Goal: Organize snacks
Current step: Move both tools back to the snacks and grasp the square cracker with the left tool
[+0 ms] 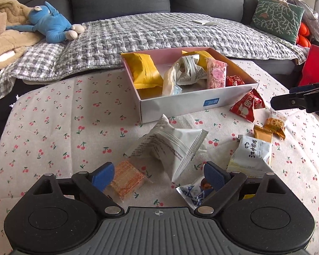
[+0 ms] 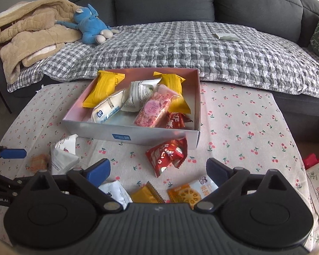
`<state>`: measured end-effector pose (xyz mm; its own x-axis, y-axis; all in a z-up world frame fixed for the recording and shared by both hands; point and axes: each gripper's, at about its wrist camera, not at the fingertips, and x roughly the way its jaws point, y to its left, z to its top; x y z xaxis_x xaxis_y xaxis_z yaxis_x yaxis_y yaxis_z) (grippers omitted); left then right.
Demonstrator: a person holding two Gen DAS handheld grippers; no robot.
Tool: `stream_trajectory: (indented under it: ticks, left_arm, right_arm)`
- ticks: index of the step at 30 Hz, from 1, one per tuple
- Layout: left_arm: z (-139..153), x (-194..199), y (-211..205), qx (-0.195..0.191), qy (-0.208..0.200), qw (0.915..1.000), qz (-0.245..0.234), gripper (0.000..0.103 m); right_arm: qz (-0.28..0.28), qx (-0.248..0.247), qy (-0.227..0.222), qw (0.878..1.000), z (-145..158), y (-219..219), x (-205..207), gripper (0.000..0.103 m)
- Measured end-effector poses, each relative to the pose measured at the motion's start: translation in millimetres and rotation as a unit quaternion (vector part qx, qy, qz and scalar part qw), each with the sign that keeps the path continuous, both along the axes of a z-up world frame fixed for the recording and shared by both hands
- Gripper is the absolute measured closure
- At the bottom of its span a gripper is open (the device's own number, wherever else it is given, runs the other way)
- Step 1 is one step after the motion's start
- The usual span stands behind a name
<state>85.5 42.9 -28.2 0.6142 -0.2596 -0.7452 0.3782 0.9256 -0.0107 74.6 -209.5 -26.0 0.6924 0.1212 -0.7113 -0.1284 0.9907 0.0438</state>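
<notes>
- Box [image 2: 155, 135] at frame centre holds yellow, white and pink packets.
- Left gripper [image 1: 159, 175] spread wide, empty.
- Right gripper [image 2: 158, 171] spread wide, empty, red packet [image 2: 168, 154] ahead.

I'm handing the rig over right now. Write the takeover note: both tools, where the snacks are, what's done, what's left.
Left tool: open, empty, over the white packet and orange wafer.
Right tool: open, empty, near the red packet.
Done: yellow, white, pink and red packs sit in the box.
Left: loose packs on the cherry tablecloth, including the lotus-root pack.
</notes>
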Motion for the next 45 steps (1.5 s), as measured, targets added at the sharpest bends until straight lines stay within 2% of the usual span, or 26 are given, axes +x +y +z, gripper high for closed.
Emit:
stream_trajectory:
  ticks: [4,11,15,19,21,24,33,38,40,42,45]
  left_arm:
    - [-13.1,-0.5,14.1,0.006,0.002,0.9999,0.014,0.010]
    - [-32.0,2.6,28.5,0.005,0.004,0.9981,0.061,0.010]
    - [-43.7,2.4,27.1,0.027,-0.012,0.9980,0.057,0.010]
    - [-49.6,3.6,31.3,0.011,-0.031,0.9979,0.056,0.010]
    - [-52.0,3.4,31.9,0.007,-0.044,0.9976,0.053,0.010]
    - [-55.9,2.7,32.3,0.002,-0.065,0.9968,0.045,0.009]
    - [-57.6,5.4,34.2,-0.007,-0.083,0.9955,0.045,0.011]
    - [-55.2,4.1,31.6,-0.011,-0.085,0.9958,0.033,0.027]
    - [-54.8,3.2,30.3,-0.012,-0.085,0.9958,0.030,0.030]
    - [-54.2,2.0,29.7,-0.013,-0.087,0.9958,0.026,0.039]
    - [-53.1,0.7,27.8,-0.012,-0.087,0.9959,0.023,0.045]
  right_arm:
    - [-0.005,-0.007,-0.011,1.000,-8.5,-8.3,-9.7,0.005]
    - [-0.009,-0.025,0.006,1.000,-30.6,-19.0,-22.6,0.005]
    - [-0.005,-0.043,0.022,0.999,-46.0,-23.9,-24.8,0.004]
    - [-0.005,-0.047,0.028,0.998,-57.5,-28.1,-23.4,0.004]
    - [-0.003,-0.042,0.016,0.999,-61.9,-30.2,-22.5,0.000]
    - [0.004,-0.035,-0.002,0.999,-63.6,-32.2,-18.8,0.000]
    - [0.014,-0.020,-0.040,0.999,-67.3,-36.8,-11.5,0.000]
    - [0.020,-0.028,-0.046,0.998,-66.7,-35.1,-9.3,0.002]
    - [0.024,-0.026,-0.047,0.998,-66.3,-34.7,-9.0,0.004]
    - [0.033,-0.025,-0.049,0.998,-65.5,-33.5,-9.5,0.011]
    - [0.046,-0.026,-0.052,0.997,-63.9,-31.3,-11.0,0.022]
